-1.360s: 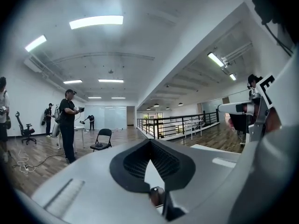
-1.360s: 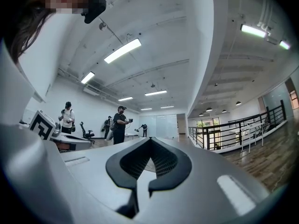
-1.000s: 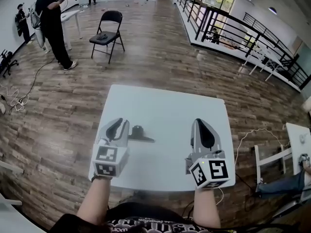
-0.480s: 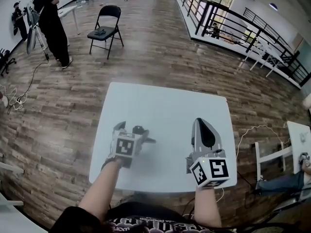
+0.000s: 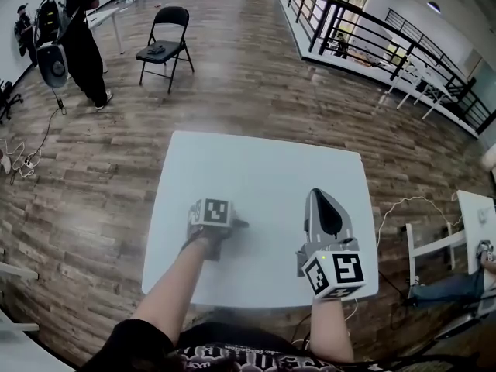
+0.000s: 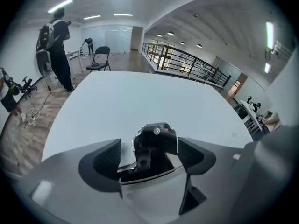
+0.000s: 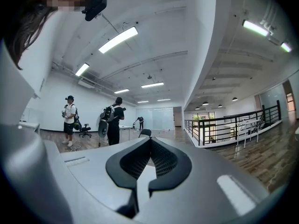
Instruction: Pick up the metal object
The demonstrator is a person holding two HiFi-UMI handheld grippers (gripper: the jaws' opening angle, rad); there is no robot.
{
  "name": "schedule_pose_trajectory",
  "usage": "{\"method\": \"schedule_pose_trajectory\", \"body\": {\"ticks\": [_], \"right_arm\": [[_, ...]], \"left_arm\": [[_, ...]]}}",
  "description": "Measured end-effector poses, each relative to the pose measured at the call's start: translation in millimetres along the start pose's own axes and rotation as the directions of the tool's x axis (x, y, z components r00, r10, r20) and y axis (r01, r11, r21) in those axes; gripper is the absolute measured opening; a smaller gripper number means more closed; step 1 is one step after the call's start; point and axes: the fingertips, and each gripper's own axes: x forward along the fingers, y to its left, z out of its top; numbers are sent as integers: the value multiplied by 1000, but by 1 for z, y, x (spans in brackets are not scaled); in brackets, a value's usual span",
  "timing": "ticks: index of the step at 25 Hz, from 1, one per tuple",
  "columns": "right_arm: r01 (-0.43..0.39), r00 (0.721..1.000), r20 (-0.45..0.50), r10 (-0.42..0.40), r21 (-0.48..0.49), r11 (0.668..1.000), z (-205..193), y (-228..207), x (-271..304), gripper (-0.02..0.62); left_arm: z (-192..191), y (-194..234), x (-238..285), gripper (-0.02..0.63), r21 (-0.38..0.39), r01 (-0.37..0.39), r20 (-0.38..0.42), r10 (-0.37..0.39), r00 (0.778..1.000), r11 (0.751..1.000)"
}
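Note:
The metal object (image 6: 154, 146), a dark bracket with a screw and a thin flat bar, lies on the white table (image 5: 256, 169). In the head view only its tip (image 5: 240, 224) shows beside my left gripper (image 5: 213, 225), which points straight down over it. In the left gripper view the object sits between the jaws of that gripper (image 6: 150, 157); the jaws are closing, with gaps still showing on both sides of the object. My right gripper (image 5: 322, 196) rests low over the table's right part, shut and empty, and points away from me (image 7: 149, 143).
A black folding chair (image 5: 164, 49) and a standing person (image 5: 77, 37) are on the wooden floor beyond the table. A black railing (image 5: 372, 29) runs at the back right. Cables (image 5: 19, 161) lie at the left. Another white table (image 5: 477, 223) stands at the right.
My left gripper has swung right, tipped down over the metal object and spread its jaws around it. The right gripper has stayed put.

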Motion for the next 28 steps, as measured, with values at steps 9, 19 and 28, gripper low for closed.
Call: {"method": "schedule_pose_trajectory", "body": {"ticks": [9, 19, 28], "right_arm": [[-4, 1000, 5, 4, -6, 1000, 5, -2, 2, 11], [16, 1000, 19, -16, 4, 1000, 6, -6, -1, 11], [29, 999, 21, -29, 6, 1000, 5, -12, -6, 11]], "left_arm": [[4, 2, 4, 346, -51, -33, -56, 30, 998, 998], [4, 10, 1, 296, -49, -26, -38, 24, 999, 998], [17, 13, -59, 293, -67, 35, 88, -29, 996, 997]]}}
